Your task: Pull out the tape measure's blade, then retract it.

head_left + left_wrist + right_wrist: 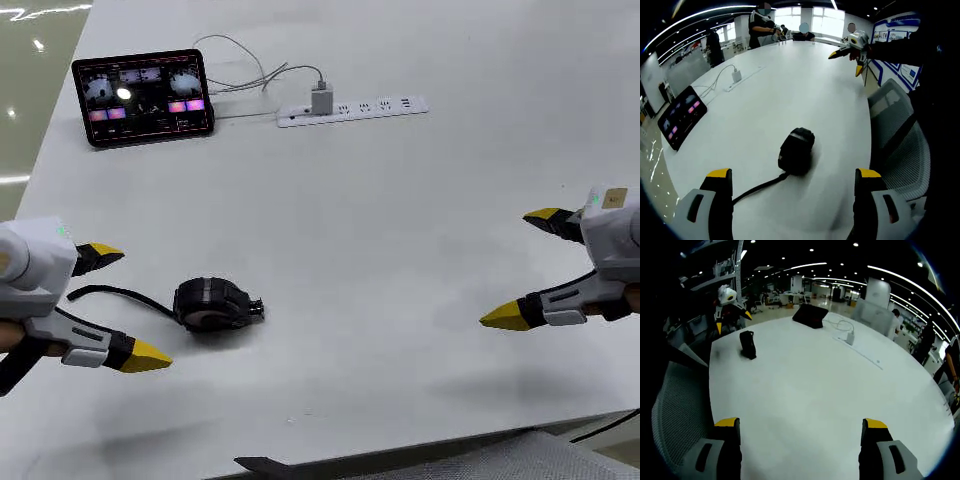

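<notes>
A black tape measure [212,304] lies on the white table [360,230], its black wrist strap [112,294] trailing left; the blade is inside the case. My left gripper [122,305] is open just left of it, yellow tips on either side of the strap. In the left gripper view the tape measure [796,150] sits a short way ahead between the open jaws. My right gripper [530,268] hovers open at the table's right side, far from the tape measure [747,344], with nothing between its fingers.
A tablet [144,96] with a lit screen stands at the back left. Beside it lies a white power strip [355,108] with a charger and cables. A mesh chair [895,130] stands at the table's near edge. People stand at the far end of the room.
</notes>
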